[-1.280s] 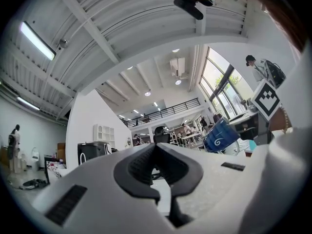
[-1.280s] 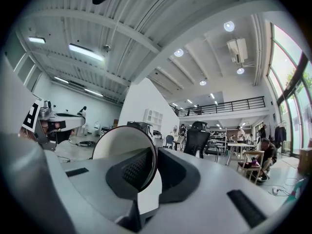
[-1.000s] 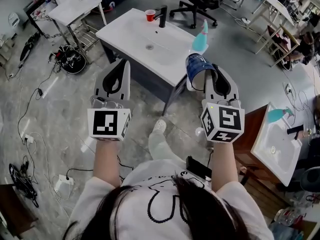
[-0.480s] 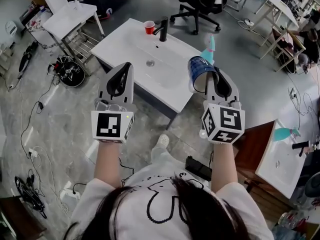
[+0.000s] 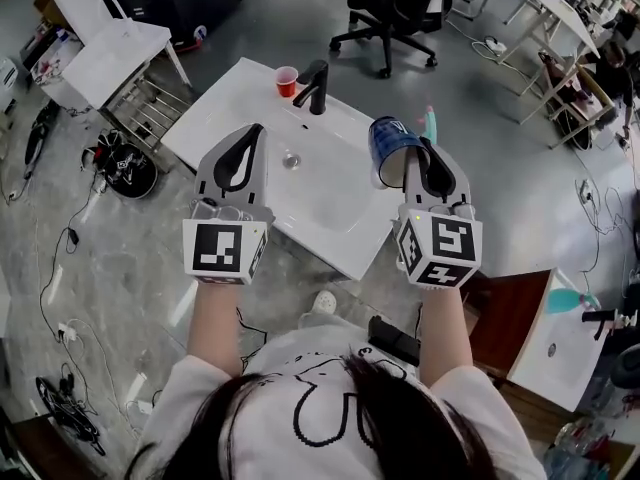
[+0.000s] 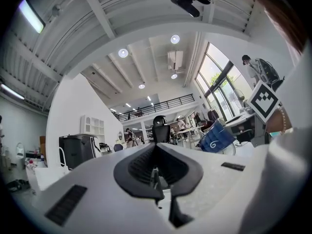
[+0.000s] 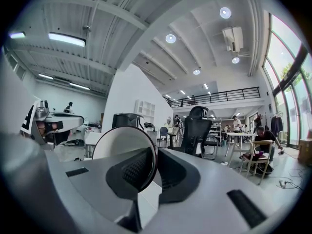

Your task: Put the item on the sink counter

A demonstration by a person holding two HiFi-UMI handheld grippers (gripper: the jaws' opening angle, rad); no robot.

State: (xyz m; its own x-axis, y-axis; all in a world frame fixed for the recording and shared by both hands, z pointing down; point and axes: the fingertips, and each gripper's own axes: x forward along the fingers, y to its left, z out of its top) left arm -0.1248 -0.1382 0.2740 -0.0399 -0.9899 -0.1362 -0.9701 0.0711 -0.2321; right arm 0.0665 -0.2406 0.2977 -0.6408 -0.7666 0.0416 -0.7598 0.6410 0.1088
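The item is a blue cup point(image 5: 390, 144) with a white swirl, lying tilted with its mouth toward me. My right gripper point(image 5: 419, 158) is shut on the cup's wall and holds it in the air over the right end of the white sink counter point(image 5: 335, 230). In the right gripper view the cup's round rim point(image 7: 127, 145) sits clamped between the jaws. My left gripper point(image 5: 245, 143) hovers over the counter's left half, shut with nothing in it. The left gripper view shows the blue cup point(image 6: 216, 138) off to the right.
On the counter stand a black faucet point(image 5: 316, 86) and a red cup point(image 5: 286, 80); a teal bottle point(image 5: 430, 122) peeks out behind the blue cup. A black office chair point(image 5: 385, 8) is beyond. A second sink point(image 5: 560, 340) on a wooden cabinet is at right. Cables point(image 5: 60, 268) lie on the floor.
The sink counter has come nearer and now lies under both grippers. Both grippers keep the same pose, the right one still holding the blue cup.
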